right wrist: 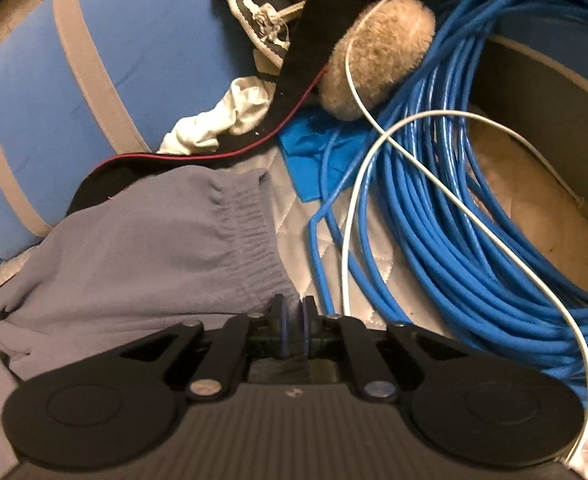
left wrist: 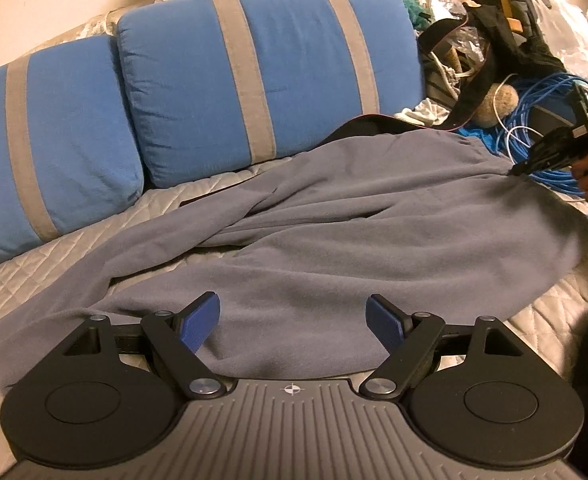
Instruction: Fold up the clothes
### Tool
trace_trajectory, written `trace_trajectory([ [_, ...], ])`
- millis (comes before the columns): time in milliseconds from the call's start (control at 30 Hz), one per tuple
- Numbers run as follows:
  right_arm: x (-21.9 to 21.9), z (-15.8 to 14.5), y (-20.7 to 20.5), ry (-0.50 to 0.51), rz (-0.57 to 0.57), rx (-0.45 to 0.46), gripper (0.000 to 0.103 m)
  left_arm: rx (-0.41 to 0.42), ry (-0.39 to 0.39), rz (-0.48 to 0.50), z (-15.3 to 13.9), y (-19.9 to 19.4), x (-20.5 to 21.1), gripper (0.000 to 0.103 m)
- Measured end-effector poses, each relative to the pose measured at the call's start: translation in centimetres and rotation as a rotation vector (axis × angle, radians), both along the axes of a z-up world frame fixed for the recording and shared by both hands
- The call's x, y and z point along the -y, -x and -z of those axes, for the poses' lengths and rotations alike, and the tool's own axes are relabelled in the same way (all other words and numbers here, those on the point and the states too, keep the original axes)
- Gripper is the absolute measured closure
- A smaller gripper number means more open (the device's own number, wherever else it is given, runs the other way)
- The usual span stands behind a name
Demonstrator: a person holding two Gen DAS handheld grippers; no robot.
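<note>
While the left gripper [left wrist: 293, 322] hovers with fingers spread wide over the grey trousers [left wrist: 333, 216], we note them sprawled, creased and not squarely folded, across the quilted sofa seat [left wrist: 74, 236]. From the right wrist, the right gripper [right wrist: 292, 322] pinches the elastic waistband [right wrist: 242, 232] beside blue cable [right wrist: 453, 240]; folding remains outstanding.

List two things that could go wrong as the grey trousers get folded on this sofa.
1. The right tongs pinch the waistband of the grey trousers close beside the blue cable coil; lifting could snag a loop.
2. The left tongs hang open over the cloth, gripping nothing, so the crumpled legs may drag and bunch.
</note>
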State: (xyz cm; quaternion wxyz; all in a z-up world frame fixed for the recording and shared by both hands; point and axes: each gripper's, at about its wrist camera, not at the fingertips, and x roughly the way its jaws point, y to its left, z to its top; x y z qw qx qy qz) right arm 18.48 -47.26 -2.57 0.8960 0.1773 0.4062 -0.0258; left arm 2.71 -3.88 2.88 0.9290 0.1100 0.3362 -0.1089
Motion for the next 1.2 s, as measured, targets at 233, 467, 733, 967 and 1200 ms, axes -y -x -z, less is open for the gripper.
trace_trajectory([
  [233,-1.1,-3.3,1.8,0.038,-0.025,-0.002,0.026,0.025,0.020,0.000,-0.9,0.6,-0.3,0.023],
  [467,-3.1,-7.5,5.0,0.074,-0.107,-0.010,0.017,0.051,0.032,-0.009,-1.7,1.2,-0.9,0.023],
  [733,-6.5,-12.8,8.7,0.211,-0.255,-0.041,0.010,0.096,0.023,-0.034,-3.2,1.5,-2.4,0.023],
  [967,-10.4,-17.7,12.1,0.154,-0.316,0.036,0.007,0.162,0.031,-0.064,-5.0,1.6,-3.3,0.023],
  [1200,-12.2,-22.9,14.5,-0.016,-0.325,0.077,0.006,0.190,0.048,-0.068,-5.9,2.1,-3.7,0.023],
])
